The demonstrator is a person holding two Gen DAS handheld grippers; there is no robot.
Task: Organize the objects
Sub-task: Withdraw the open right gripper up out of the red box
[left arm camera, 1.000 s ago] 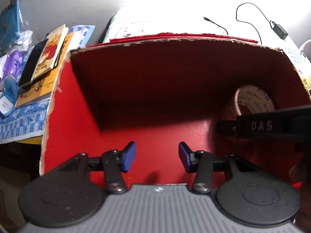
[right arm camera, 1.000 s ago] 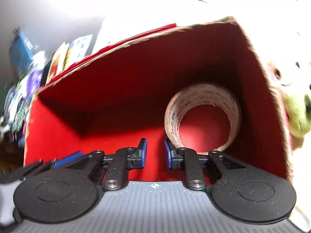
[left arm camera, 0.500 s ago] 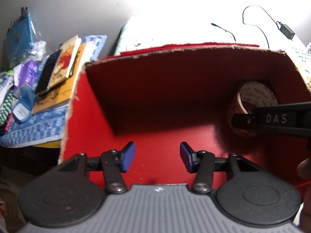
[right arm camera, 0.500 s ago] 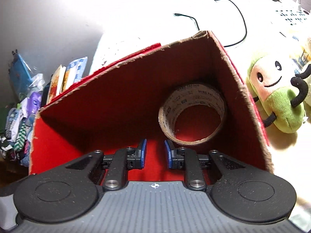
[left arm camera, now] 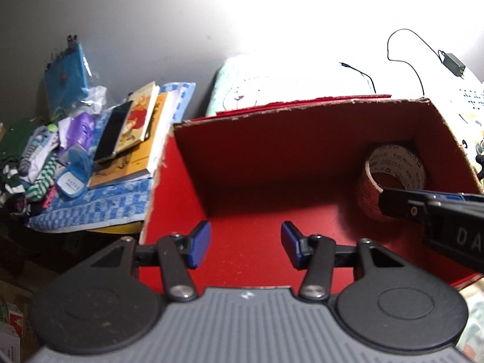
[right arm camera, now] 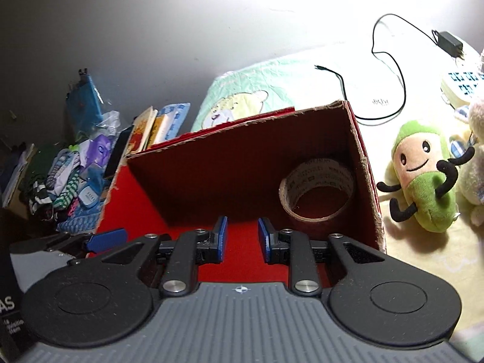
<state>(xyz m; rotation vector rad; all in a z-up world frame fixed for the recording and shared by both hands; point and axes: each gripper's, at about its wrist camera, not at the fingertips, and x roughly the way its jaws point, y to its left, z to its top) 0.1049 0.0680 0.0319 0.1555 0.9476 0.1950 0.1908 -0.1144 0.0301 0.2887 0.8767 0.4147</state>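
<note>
Both grippers have drawn back from the red box (right arm camera: 251, 181) since half a second ago, so more of the bed and the clutter shows around it. One roll of tape (right arm camera: 317, 189) lies in the box's far right corner, tilted against the right wall, with nothing else inside. Over the near edge of the box, the left gripper (left arm camera: 245, 243) has its blue pads wide apart and empty. The right gripper (right arm camera: 242, 239) has its pads a small gap apart, gripping nothing; in the left wrist view its side juts in from the right, just in front of the roll. Right of the box lies one green and cream plush toy (right arm camera: 423, 181), with part of a second, pale plush at the frame edge. One black cable (right arm camera: 390, 60) with its adapter trails over the bedding behind the box. Left of the box, a few books (left arm camera: 136, 139) are stacked on a blue checked cloth (left arm camera: 90, 208) beside a heap of small packets and striped socks.
</note>
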